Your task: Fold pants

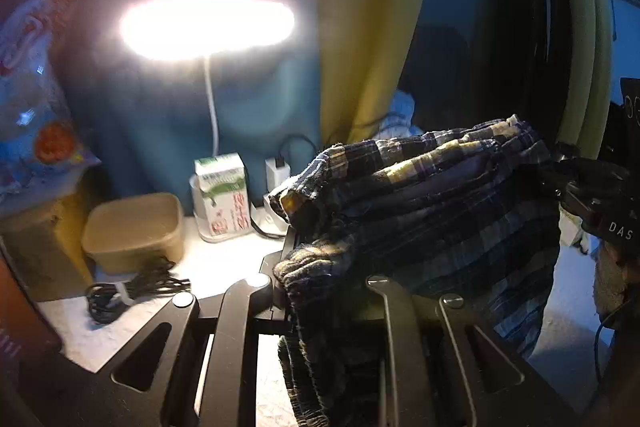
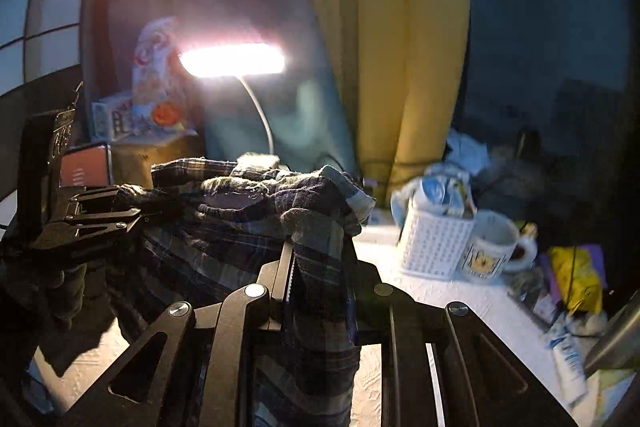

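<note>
The dark blue and yellow plaid pants [image 1: 432,195] hang bunched in the air above the white table [image 1: 224,259], stretched between both grippers. In the left wrist view my left gripper [image 1: 316,247] is shut on one gathered end of the cloth, which drapes down over its fingers. My right gripper [image 1: 568,183] pinches the other end at the right edge. In the right wrist view my right gripper [image 2: 318,247] is shut on a fold of the pants [image 2: 240,211], and my left gripper [image 2: 134,213] grips the far end at the left.
A lit desk lamp [image 1: 208,27] glares at the back, beside a yellow curtain [image 1: 360,27]. A beige tub [image 1: 134,231], a carton [image 1: 222,199], a charger [image 1: 278,171] and a coiled black cable [image 1: 132,291] sit on the left. On the right are a white basket [image 2: 434,243], a mug [image 2: 494,247] and a tube [image 2: 568,363].
</note>
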`<state>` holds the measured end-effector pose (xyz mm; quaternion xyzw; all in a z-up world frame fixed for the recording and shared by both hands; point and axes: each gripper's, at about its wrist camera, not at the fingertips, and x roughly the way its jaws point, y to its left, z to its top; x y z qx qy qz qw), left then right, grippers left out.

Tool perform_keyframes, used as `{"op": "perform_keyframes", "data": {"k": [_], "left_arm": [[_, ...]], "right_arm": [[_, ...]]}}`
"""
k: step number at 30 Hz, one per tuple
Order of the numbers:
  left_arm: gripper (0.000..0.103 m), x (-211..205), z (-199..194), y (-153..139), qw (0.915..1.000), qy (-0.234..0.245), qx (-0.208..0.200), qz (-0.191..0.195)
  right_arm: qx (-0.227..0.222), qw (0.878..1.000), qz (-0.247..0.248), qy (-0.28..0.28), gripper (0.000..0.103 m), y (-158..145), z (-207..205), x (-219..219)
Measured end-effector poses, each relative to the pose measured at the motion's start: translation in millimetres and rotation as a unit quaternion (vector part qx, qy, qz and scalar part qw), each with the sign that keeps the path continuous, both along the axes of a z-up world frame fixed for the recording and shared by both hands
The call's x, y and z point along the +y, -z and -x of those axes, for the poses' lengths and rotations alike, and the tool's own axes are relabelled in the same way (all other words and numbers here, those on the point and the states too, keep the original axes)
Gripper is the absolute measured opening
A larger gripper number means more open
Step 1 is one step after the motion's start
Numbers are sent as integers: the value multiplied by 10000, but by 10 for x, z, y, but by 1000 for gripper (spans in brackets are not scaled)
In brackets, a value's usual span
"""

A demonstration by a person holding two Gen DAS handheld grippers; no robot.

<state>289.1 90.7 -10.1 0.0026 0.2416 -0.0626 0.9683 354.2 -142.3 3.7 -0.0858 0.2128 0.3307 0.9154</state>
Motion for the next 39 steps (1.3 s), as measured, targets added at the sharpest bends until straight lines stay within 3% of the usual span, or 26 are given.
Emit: {"op": "perform_keyframes", "data": {"k": [12,25,33,39], "left_arm": [[15,161,897,-552,9964,-304,-788,-10],[14,734,1930,-953,9840,-829,-1575,23],[14,985,2440,-1034,9777,-1161,-1740,-155],[14,1151,2550,-925,9779,-1360,-1564,-280]], "right_arm": [[-696,9972,-110,-266,19,-534,790,100],[-1400,9858,-334,-860,19,-974,1729,510],[-1560,9782,-445,-1296,19,-1038,2166,802],[-1330,9780,-514,-1525,19,-890,2251,995]]}}
